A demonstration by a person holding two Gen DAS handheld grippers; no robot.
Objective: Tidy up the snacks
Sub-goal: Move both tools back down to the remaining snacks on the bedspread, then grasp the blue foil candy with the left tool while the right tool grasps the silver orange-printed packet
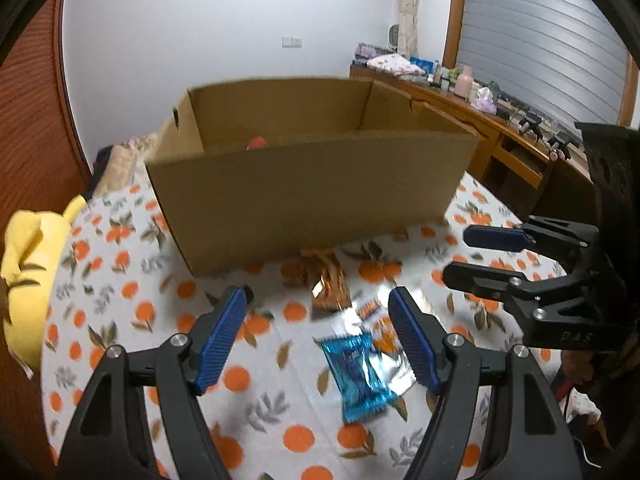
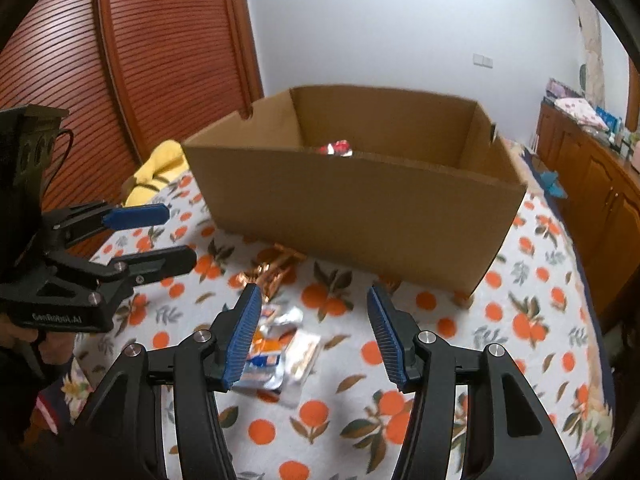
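Both grippers, left gripper (image 1: 320,332) and right gripper (image 2: 314,328), have wide open jaws and hold nothing. Under them a blue packet (image 1: 358,376), a silver packet (image 2: 272,356) and a gold wrapper (image 1: 328,284) lie on the tabletop (image 1: 120,264), just before the cardboard box (image 1: 312,196), probably waiting to go inside.

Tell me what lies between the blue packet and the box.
In the left wrist view, a copper packet lies between the blue packet and the box.
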